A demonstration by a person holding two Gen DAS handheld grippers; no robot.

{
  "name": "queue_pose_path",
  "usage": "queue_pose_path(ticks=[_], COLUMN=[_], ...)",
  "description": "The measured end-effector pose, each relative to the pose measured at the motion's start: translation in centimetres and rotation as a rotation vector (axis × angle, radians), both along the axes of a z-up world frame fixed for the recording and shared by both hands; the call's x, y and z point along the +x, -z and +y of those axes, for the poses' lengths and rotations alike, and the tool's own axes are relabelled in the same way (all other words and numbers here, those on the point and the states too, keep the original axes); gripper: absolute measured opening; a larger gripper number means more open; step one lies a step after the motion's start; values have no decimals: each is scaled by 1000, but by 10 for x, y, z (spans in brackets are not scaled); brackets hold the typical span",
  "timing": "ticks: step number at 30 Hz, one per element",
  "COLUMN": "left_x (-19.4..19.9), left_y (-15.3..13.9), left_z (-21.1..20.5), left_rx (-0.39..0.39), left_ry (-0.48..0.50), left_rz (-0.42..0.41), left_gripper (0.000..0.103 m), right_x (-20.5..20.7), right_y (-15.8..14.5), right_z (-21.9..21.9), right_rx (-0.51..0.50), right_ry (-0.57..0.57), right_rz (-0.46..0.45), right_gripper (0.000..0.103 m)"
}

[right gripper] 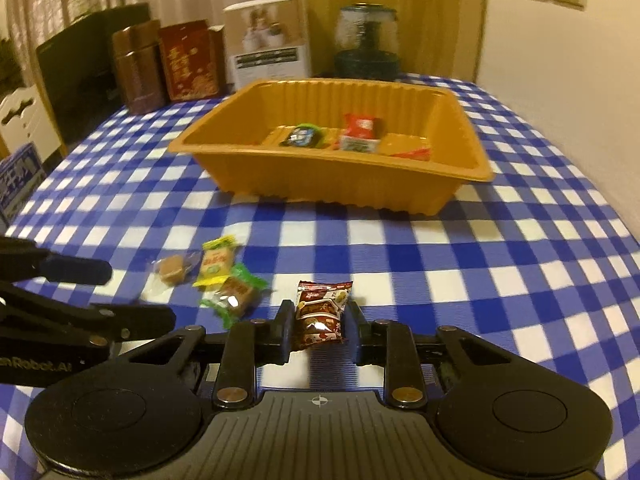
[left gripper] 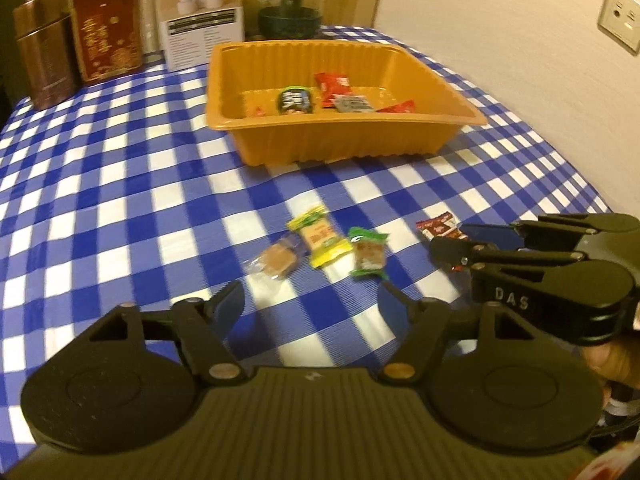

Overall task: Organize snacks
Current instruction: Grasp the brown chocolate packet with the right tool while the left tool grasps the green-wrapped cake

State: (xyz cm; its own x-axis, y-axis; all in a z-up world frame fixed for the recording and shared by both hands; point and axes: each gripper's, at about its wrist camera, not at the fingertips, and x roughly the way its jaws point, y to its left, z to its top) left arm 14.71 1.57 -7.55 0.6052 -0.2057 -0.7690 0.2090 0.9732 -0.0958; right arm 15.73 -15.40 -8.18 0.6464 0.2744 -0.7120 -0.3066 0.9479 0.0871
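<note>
An orange plastic tray (left gripper: 404, 136) (right gripper: 224, 160) stands on the blue checked table and holds several wrapped snacks. In front of it lie a clear-wrapped brown snack (left gripper: 276, 262) (right gripper: 173, 269), a yellow-wrapped snack (left gripper: 320, 240) (right gripper: 218, 266) and a green-wrapped snack (left gripper: 369, 258) (right gripper: 236, 294). My right gripper (right gripper: 320, 320) (left gripper: 460, 242) is shut on a dark red snack packet (right gripper: 322, 310) (left gripper: 438, 226), low over the table. My left gripper (left gripper: 311, 302) is open and empty, just short of the three loose snacks; it shows at the left of the right wrist view (right gripper: 132, 296).
At the table's far edge stand a brown tin (left gripper: 44, 48) (right gripper: 138, 68), a red box (left gripper: 108, 30) (right gripper: 190, 62), a white box (left gripper: 200, 20) (right gripper: 268, 36) and a glass jar (left gripper: 290, 0) (right gripper: 366, 38). A wall (left gripper: 520, 60) runs along the right side.
</note>
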Motion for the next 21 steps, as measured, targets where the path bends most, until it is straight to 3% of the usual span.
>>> queue_pose_path(ticks=[7,11,21], left_x=[19,29,37], left_y=[4,9,18], left_z=[-22,-33,-44], left_rx=[-23,-7,22], left_ry=[46,58,66], left_rz=[1,8,24], left_gripper=[53,37,24], right_x=[4,4,7], right_y=[-3,-4,-1], right_z=[-24,-28,-33], right_rx=[34,47,78], right_ry=[70,77,104], right_rz=[18,19,35], right_gripper=[27,27,27])
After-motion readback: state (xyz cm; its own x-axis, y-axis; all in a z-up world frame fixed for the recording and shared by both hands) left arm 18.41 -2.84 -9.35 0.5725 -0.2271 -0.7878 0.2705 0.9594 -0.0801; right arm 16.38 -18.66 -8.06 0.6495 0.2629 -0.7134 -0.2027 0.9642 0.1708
